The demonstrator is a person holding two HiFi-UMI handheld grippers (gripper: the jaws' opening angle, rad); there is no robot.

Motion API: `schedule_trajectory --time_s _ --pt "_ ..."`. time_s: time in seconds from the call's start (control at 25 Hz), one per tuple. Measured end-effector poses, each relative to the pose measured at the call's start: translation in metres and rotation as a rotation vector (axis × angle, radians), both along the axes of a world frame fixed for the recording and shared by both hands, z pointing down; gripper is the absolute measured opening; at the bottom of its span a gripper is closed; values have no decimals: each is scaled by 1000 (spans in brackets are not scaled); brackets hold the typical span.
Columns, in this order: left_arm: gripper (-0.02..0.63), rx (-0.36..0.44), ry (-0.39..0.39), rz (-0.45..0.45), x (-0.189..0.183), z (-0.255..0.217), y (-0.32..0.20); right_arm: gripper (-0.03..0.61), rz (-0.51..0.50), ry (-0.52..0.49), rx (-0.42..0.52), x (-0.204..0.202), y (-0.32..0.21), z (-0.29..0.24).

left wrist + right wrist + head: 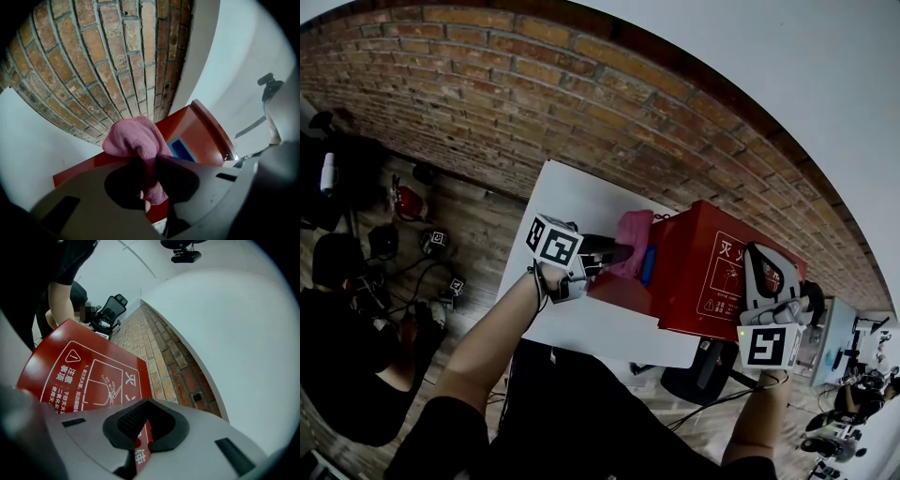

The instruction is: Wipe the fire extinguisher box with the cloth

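The red fire extinguisher box point(712, 272) stands on a white table point(572, 202) against the brick wall. My left gripper point(623, 253) is shut on a pink cloth point(633, 234) and holds it against the box's left end, beside a blue patch point(649, 264). In the left gripper view the cloth point(133, 138) bulges out past the left gripper point(149, 161), with the red box point(197, 136) right behind it. My right gripper point(761, 255) sits at the box's right end. In the right gripper view the right gripper point(143, 427) clamps the edge of the box's printed red panel point(89, 376).
The brick wall point(581, 84) runs behind the table. A person point(337, 356) sits on the wooden floor at the left among cables, near a small red extinguisher point(410, 202). Equipment point(853, 375) crowds the floor at the right. An office chair point(110, 310) stands beyond the box.
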State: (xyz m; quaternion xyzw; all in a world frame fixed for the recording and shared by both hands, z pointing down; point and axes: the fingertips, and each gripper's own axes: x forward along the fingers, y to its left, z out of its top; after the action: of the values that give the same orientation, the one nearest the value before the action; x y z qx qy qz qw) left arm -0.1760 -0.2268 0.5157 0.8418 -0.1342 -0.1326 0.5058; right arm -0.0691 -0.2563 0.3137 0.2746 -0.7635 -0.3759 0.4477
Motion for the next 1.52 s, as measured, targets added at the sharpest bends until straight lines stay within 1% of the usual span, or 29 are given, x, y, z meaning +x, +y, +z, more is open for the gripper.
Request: schedule_trajectory --time_s 0.16,0.44,0.76,1.52 --pt "91 -1 -2 0 0 8 -1 20 -1 -2 1 0 0 0" --pt "92 -26 5 -6 -1 25 0 20 1 -4 1 -1 0 -1" --pt "92 -16 36 5 -1 38 2 20 -2 -5 0 -1 0 0" --pt "92 -8 45 19 -1 73 5 20 -2 -4 -5 0 0 1"
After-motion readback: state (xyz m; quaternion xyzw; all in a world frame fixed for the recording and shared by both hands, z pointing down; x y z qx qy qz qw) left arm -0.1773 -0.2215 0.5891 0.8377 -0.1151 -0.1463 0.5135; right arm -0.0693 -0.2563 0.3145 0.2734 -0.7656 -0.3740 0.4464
